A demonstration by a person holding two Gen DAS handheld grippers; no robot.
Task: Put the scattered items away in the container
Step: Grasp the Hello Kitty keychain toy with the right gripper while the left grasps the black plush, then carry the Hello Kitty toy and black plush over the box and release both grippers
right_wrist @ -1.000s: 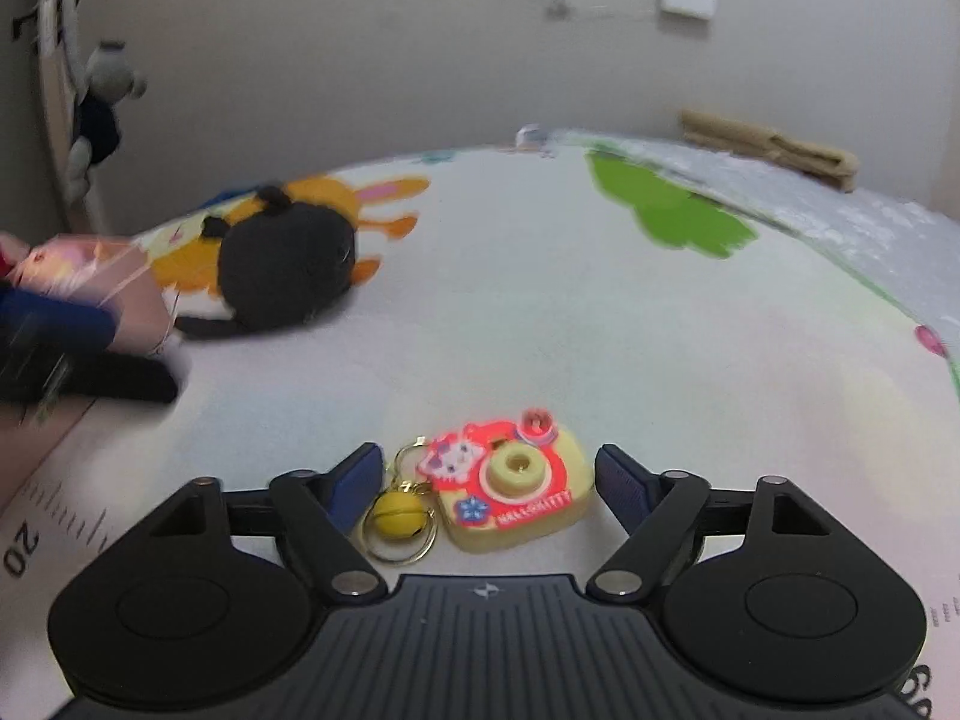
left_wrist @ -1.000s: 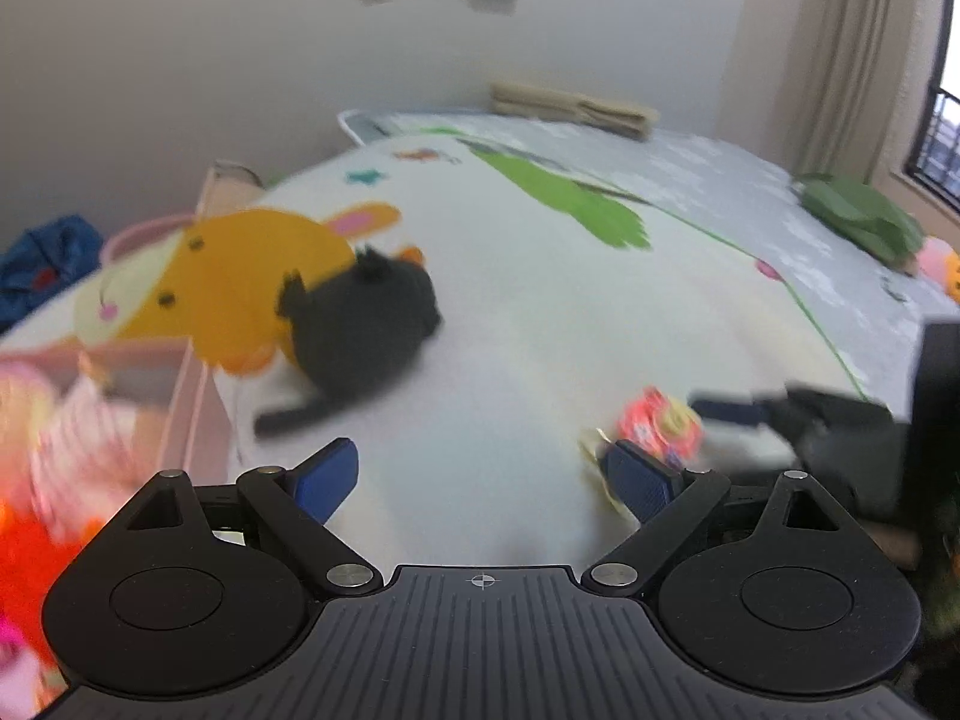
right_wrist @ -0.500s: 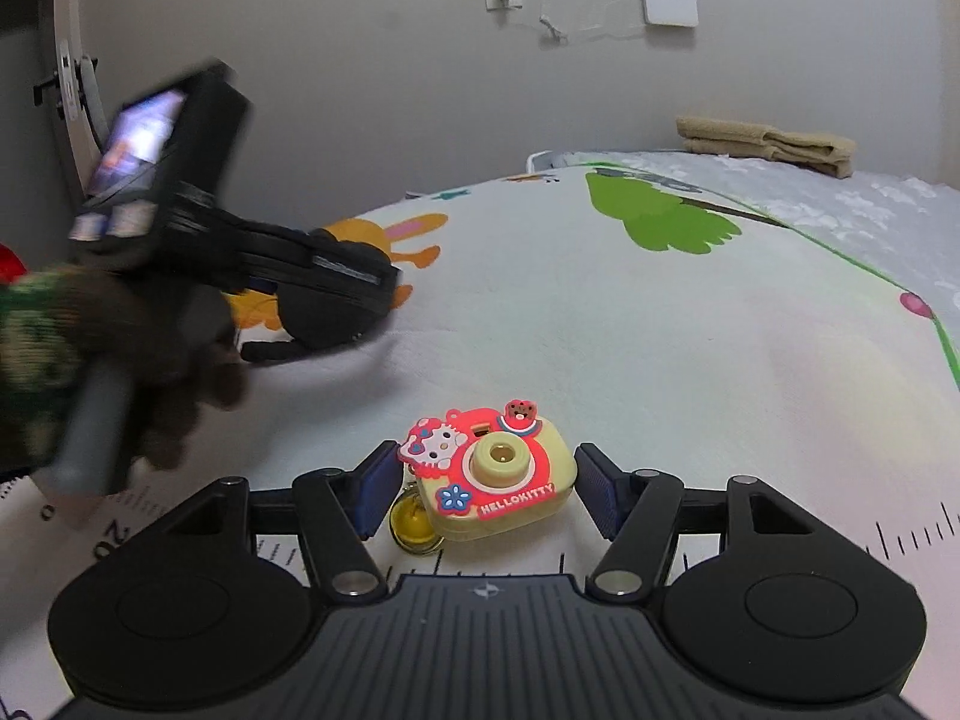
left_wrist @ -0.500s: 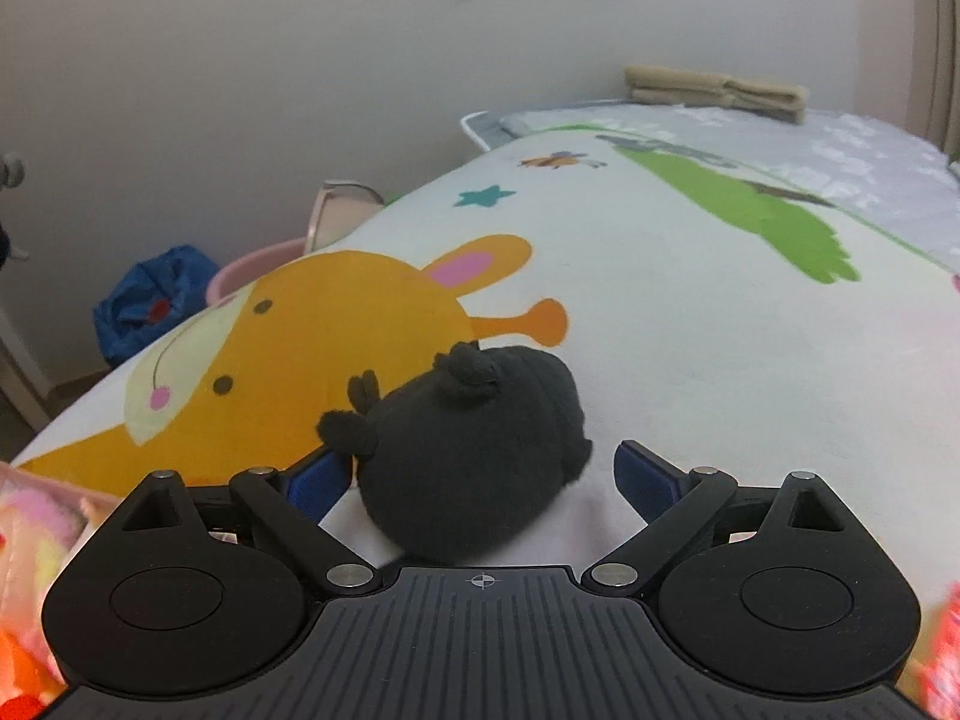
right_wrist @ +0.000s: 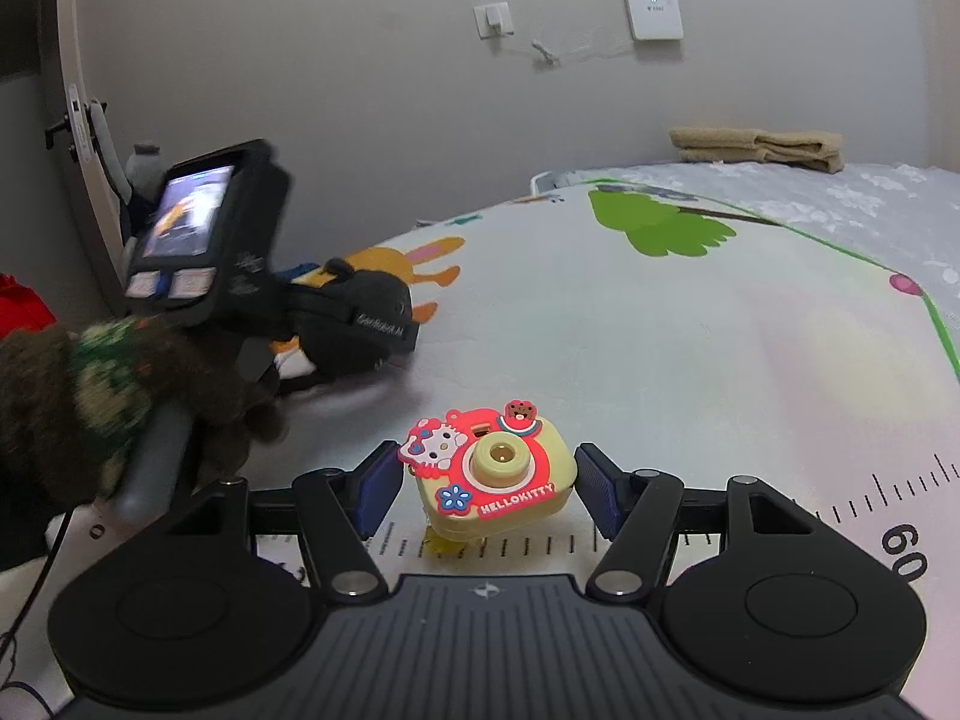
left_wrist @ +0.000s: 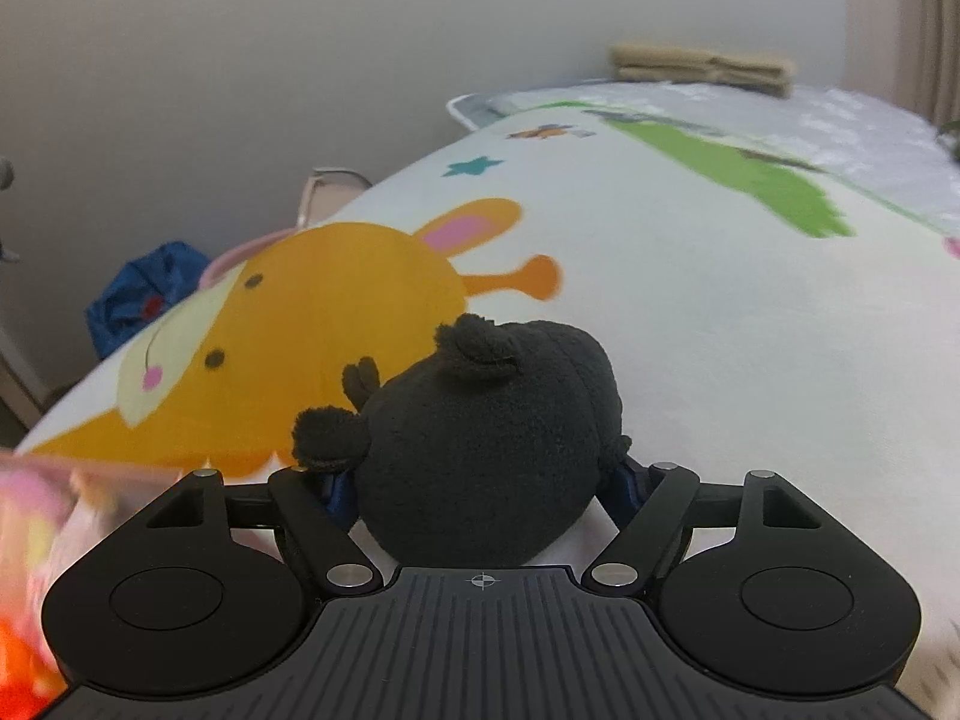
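A black plush toy [left_wrist: 486, 450] lies on the printed play mat [left_wrist: 720, 330], over an orange cartoon animal print. My left gripper [left_wrist: 480, 489] is shut on it, both blue pads pressed into its sides. The right wrist view shows the same plush toy [right_wrist: 372, 300] at left with the left gripper [right_wrist: 354, 330] around it. A yellow and red Hello Kitty toy camera [right_wrist: 495, 471] sits between my right gripper's [right_wrist: 487, 495] blue pads, which touch both its sides. Its yellow keychain ball [right_wrist: 438, 543] peeks out beneath. A blurred pink container [left_wrist: 36, 516] with soft items fills the lower left corner.
A person's hand in a knitted glove [right_wrist: 90, 402] holds the left gripper's handle. Folded beige towels [right_wrist: 756, 147] lie at the mat's far end by the wall. A blue bag [left_wrist: 144, 294] sits on the floor beyond the mat's left edge. Ruler marks [right_wrist: 900, 546] run along the mat's near edge.
My left gripper swung to the black plush toy and shut on it. My right gripper's fingers narrowed onto the toy camera, which now hides most of its keychain ball.
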